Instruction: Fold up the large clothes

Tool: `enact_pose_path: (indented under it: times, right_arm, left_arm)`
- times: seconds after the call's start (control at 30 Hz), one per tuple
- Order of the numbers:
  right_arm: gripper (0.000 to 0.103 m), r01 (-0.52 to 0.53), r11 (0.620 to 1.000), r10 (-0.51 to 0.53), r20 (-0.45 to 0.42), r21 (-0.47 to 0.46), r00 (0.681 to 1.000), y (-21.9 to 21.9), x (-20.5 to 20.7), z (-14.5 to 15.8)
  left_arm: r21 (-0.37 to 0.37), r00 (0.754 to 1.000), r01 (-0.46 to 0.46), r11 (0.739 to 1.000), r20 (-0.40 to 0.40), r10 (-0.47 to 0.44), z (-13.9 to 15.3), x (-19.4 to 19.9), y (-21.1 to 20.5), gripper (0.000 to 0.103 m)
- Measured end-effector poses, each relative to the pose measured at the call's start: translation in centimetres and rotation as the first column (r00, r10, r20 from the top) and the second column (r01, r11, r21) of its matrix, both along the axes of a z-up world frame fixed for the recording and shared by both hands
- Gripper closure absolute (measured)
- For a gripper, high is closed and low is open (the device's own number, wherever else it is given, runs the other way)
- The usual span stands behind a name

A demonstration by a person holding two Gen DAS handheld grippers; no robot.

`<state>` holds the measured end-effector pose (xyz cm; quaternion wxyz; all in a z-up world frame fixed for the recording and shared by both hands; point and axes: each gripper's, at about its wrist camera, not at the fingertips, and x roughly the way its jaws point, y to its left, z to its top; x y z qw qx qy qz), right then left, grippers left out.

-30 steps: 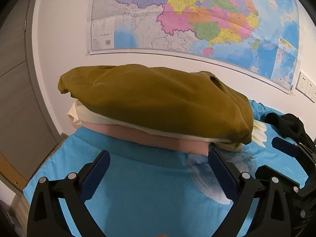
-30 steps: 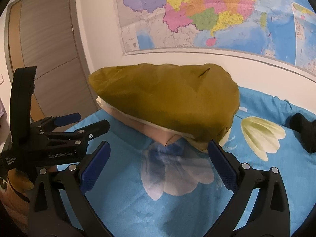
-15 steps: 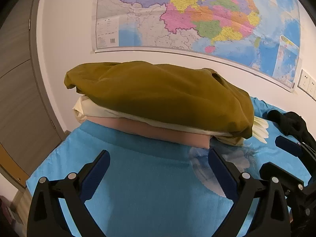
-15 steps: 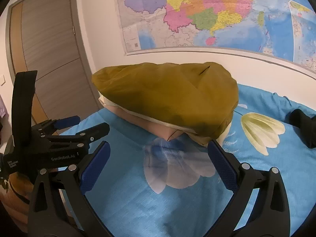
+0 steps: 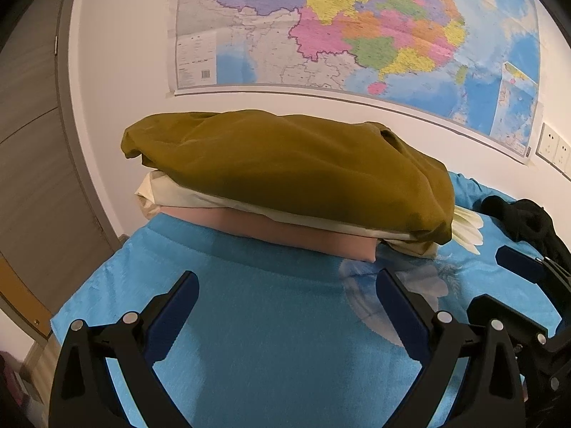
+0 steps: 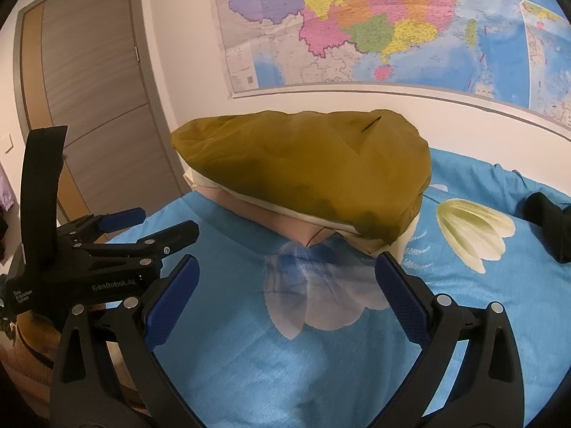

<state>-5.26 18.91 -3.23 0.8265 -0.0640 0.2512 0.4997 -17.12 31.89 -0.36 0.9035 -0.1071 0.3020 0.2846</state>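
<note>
Grey-brown wood grain fills the door [image 6: 96, 82] at the upper left of the right wrist view, and below it, at the left edge, the left gripper [image 6: 157, 224] shows from the side, its blue-padded fingers pointing right and spread apart with nothing between them. In that gripper's own view, the left gripper [image 5: 285, 285] sits at the bottom of the frame over the bright blue bedsheet [image 5: 271, 339], holding nothing. Toward the centre lies the stack of folded clothes [image 5: 285, 192] — an olive-mustard garment [image 5: 292, 171] on top, a cream layer [image 5: 178, 196] under it and a pale pink one [image 5: 296, 232] at the bottom, all resting on the sheet just beyond the fingertips. From the right wrist view the same olive-mustard garment [image 6: 307, 164] occupies the middle of the frame, the right gripper [image 6: 287, 271] below it with its fingers wide apart and empty, over a white flower print [image 6: 321, 289] on the sheet. Above the stack, a coloured wall map [image 6: 392, 25] spans the upper centre and right. To the right of the stack lies a cream flower print [image 6: 471, 228], and at the far right edge a black garment [image 6: 549, 224] lies crumpled on the sheet — well apart from the folded pile. White wall sockets [image 5: 555, 149] show at the right edge of the left wrist view.
</note>
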Motion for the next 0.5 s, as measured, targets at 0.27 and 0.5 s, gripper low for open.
enact_pose_path:
  times: [0.27,0.5]
  right_arm:
    - [0.006,-0.001,1.000,0.001,-0.003,-0.002,1.000,-0.14,-0.41,0.01]
    - [0.006,-0.007,1.000,0.007,-0.007,-0.004,1.000,-0.05,-0.73,0.01]
  left_arm:
    - [0.010,1.000,0.006,1.000,-0.001,-0.006,0.07,-0.18,-0.29,0.007]
    - [0.011,1.000,0.005,1.000,0.000,-0.005,0.09,-0.51,-0.48,0.007]
